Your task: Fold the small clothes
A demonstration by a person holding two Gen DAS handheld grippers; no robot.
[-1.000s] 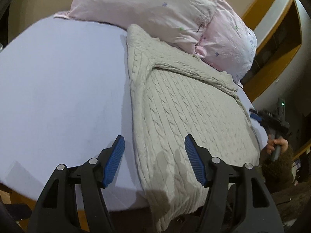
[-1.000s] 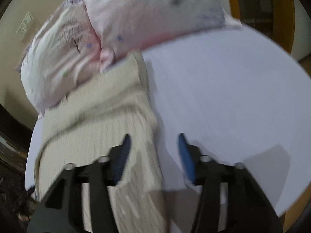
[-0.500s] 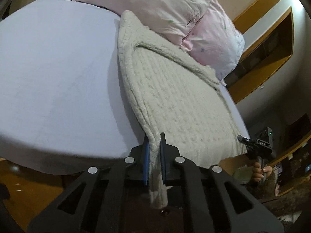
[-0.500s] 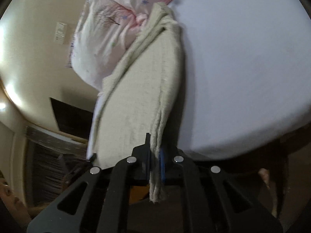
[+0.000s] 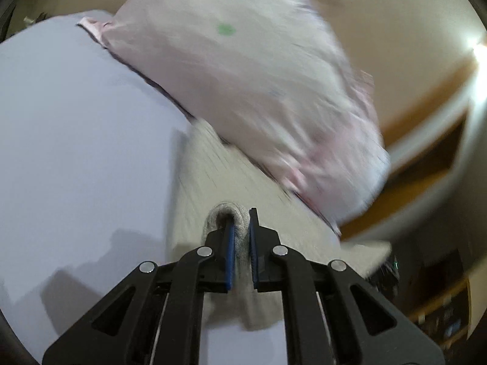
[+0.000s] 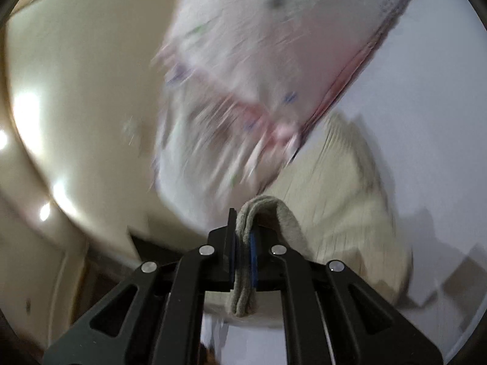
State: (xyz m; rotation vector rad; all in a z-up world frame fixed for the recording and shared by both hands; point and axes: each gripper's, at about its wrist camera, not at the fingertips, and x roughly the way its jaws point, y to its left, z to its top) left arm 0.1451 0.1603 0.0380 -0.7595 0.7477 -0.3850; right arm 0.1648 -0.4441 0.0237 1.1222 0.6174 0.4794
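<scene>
A cream cable-knit sweater (image 5: 243, 182) lies on the lavender bed sheet (image 5: 76, 152), its far end under the pillows. My left gripper (image 5: 241, 225) is shut on a hem corner of the sweater, and the knit bunches over its fingertips. My right gripper (image 6: 242, 228) is shut on the other hem corner of the sweater (image 6: 341, 200), and the folded edge hangs down between its fingers. Both corners are lifted above the rest of the sweater. Both views are motion-blurred.
Two pale pink pillows (image 5: 243, 76) lie across the head of the bed, and they show in the right wrist view (image 6: 258, 60) too. A beige wall (image 6: 76, 91) and wooden trim (image 5: 426, 158) lie beyond. The sheet (image 6: 441, 106) spreads to the right of the sweater.
Both grippers closed on the sweater's near hem corners, then lifted and carried them forward toward the pillows. The hem has left the bed's near edge and doubles over the sweater.
</scene>
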